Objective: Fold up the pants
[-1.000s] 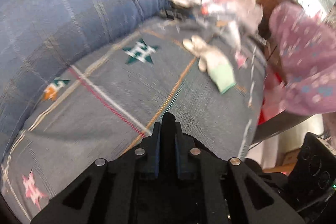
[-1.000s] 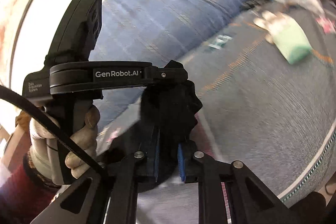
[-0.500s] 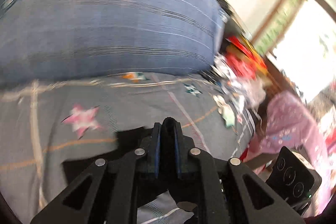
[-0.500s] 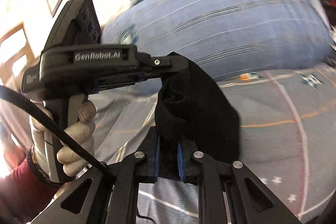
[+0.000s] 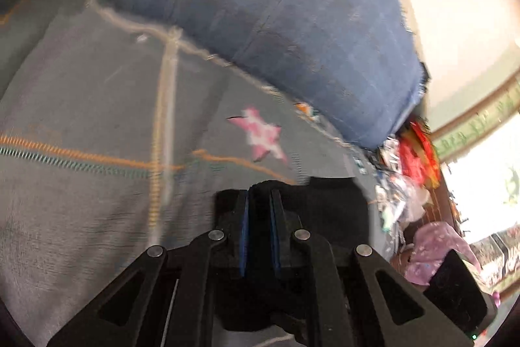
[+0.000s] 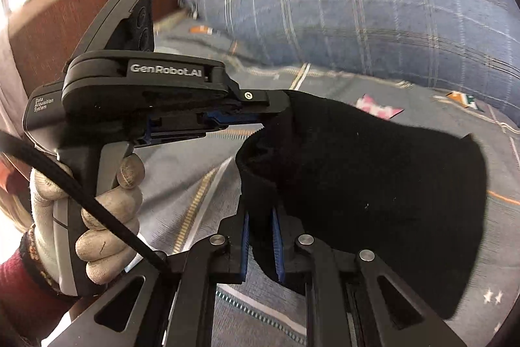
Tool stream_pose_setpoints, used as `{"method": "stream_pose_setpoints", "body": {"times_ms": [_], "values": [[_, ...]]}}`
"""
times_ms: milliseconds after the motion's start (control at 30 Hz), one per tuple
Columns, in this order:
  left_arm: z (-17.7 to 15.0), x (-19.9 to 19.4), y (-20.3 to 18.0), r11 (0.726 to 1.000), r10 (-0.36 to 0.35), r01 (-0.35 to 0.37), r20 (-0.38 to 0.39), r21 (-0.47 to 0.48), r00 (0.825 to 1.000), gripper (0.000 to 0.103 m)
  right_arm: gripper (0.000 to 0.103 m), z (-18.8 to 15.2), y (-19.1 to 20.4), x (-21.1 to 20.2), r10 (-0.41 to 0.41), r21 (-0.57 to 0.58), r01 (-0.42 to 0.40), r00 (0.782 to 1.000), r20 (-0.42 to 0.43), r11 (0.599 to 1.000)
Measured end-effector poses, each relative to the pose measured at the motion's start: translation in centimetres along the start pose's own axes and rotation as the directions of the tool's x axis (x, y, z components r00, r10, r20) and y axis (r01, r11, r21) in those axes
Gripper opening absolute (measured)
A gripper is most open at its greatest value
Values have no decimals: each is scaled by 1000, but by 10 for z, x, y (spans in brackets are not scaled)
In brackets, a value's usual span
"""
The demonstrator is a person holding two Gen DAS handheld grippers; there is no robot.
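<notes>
Right wrist view: right gripper [image 6: 260, 236] pinching black pants [image 6: 373, 184]; left gripper [image 6: 276, 109] clamped on same edge, above bedspread [image 6: 201, 184].

Blk claws [image 6: 260, 244] w/ blue pads, silver screws; off-white glove [image 6: 107, 217], prob. maroon sleeve.

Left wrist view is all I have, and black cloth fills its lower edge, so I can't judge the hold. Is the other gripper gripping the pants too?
Observer: Yes. The right gripper is shut on an edge of the black pants.
Operator: Are the two grips close together?
Observer: Close. The left gripper pinches the same bunched edge just above, and the rest of the cloth spreads away to the right.
Operator: What holds the left tool?
Observer: A gloved hand grips its handle, with a black cable crossing in front.
</notes>
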State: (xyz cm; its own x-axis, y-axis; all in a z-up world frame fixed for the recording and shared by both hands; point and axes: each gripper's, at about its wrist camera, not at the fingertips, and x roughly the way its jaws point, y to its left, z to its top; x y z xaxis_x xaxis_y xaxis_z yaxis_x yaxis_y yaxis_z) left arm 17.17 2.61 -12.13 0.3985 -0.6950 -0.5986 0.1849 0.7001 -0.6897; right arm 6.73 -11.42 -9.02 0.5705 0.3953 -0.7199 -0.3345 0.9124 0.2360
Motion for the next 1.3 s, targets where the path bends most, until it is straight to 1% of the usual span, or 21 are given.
{"method": "stream_pose_setpoints", "body": {"times_ms": [33,100,133,167,200,267,333,400,533,600,633,700,767,867,933,1000,1033,1100,1167,1233,1300], "values": [[-1,1,6,1000,15,-15,1,-17,1000,11,14,0,0,7,-1,-6,1,1000,-10,1000],[0,1,17,997,56,-56,-4,-50,998,12,21,-2,4,14,-4,-26,4,1000,-9,1000],[1,0,20,997,54,-55,-10,-57,998,15,24,-2,4,13,-6,-36,6,1000,-2,999],[2,-4,23,997,49,-50,-11,-66,999,23,40,-3,7,12,12,-51,-12,1000,0,999],[2,-11,23,996,61,-61,3,-65,998,26,56,-4,10,11,29,-66,-29,1000,-2,997],[2,-26,21,995,88,-86,29,-48,996,27,64,-9,20,7,27,-114,-28,1000,-7,993],[1,-39,19,994,101,-100,45,-40,994,27,64,-15,23,-1,38,-131,-39,999,-8,991],[-2,-56,8,995,100,-98,72,-19,992,31,64,-23,21,-18,65,-111,-65,998,-8,992],[-6,-65,-26,998,49,-53,94,39,994,44,64,-27,-20,-65,66,0,-66,996,61,998],[-4,-56,-42,998,21,-26,82,59,996,47,64,-21,-55,-87,23,104,-35,993,118,994],[-4,-48,-50,997,10,-14,66,72,998,48,64,-17,-66,-93,-3,138,-15,992,129,990],[-5,-23,-62,996,31,-34,37,87,999,48,65,-8,-91,-99,-59,203,27,987,150,979],[-6,-4,-60,995,53,-53,11,79,999,48,65,1,-111,-94,-48,243,7,985,164,970],[-8,25,-40,994,110,-110,-23,12,994,48,65,13,-133,-69,17,294,-61,989,150,954],[-10,28,-30,996,83,-83,3,-21,997,48,64,17,-142,-51,12,307,-50,992,127,950],[-10,30,-28,997,74,-74,13,-32,997,48,64,16,-151,-30,-28,307,1,996,85,952],[-11,31,-30,996,87,-87,18,-16,996,48,64,13,-155,-23,-29,317,7,997,65,948],[-15,34,-37,991,126,-127,37,32,991,48,65,10,-158,-18,-47,331,16,995,86,944],[-19,37,-48,981,170,-175,52,89,984,48,69,12,-154,-18,-61,316,32,995,82,948],[-19,32,-59,968,212,-215,42,127,976,48,71,15,-150,-23,-69,292,45,995,74,955],[-22,20,-67,967,204,-210,57,147,977,48,72,13,-144,-40,-61,279,29,992,106,960]]}}
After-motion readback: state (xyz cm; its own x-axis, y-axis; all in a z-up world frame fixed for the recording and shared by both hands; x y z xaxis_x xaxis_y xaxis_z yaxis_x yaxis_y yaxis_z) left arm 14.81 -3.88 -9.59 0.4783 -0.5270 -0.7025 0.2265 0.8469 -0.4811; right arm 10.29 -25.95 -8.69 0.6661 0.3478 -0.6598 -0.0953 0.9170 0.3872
